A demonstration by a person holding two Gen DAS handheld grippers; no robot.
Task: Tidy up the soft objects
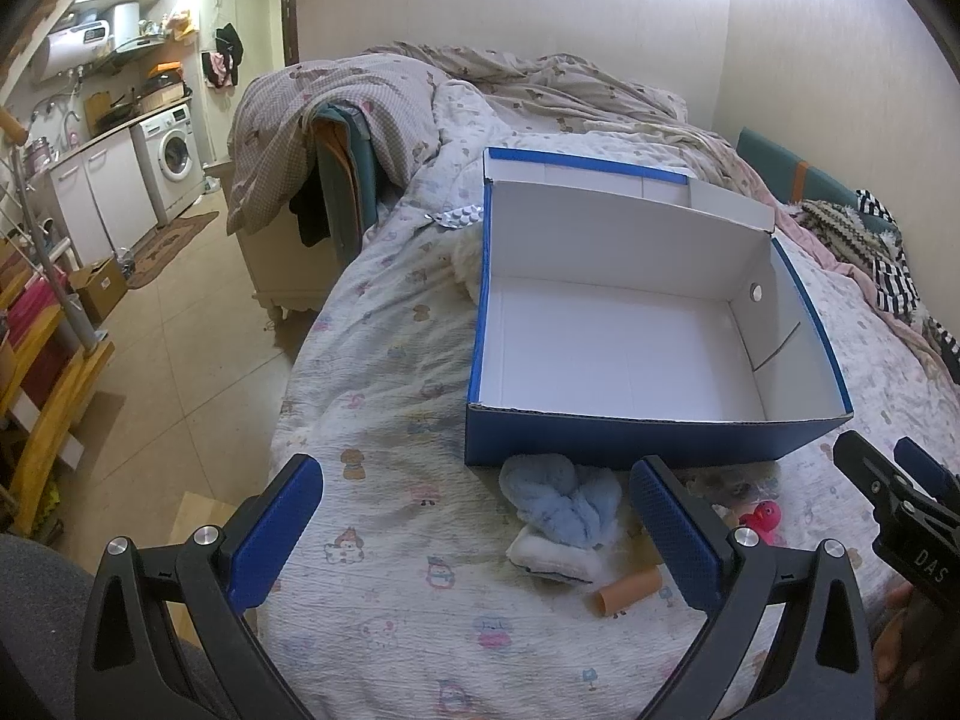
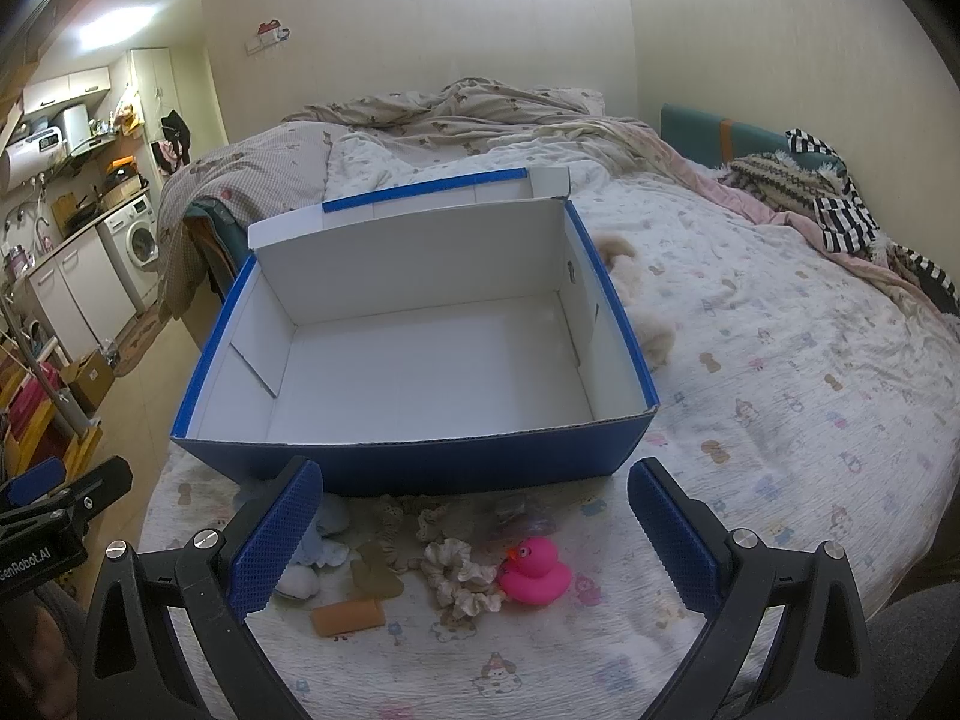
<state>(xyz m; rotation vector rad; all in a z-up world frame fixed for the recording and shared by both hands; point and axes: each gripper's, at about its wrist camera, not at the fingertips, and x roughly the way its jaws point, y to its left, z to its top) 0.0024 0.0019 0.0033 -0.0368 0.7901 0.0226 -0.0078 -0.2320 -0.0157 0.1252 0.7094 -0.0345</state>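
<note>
An open blue box (image 1: pixel 630 441) (image 2: pixel 420 468) with a white inside stands on the bed and holds nothing. In front of it lie a light blue fluffy item (image 1: pixel 564 501) (image 2: pixel 324 540), a pink rubber duck (image 2: pixel 534 570) (image 1: pixel 762 517), a beige scrunchie (image 2: pixel 459 576), an orange roll (image 1: pixel 627 593) (image 2: pixel 348 617) and a lacy scrunchie (image 2: pixel 399 525). My left gripper (image 1: pixel 474 531) is open and empty, just left of the blue item. My right gripper (image 2: pixel 474 534) is open and empty above the scrunchie and duck.
A beige plush toy (image 2: pixel 636 294) lies right of the box. A blister pack (image 1: pixel 459 216) lies by its far left corner. Rumpled duvets (image 1: pixel 540 84) and striped clothes (image 2: pixel 840 204) cover the far bed. The floor and kitchen units (image 1: pixel 114 192) are to the left.
</note>
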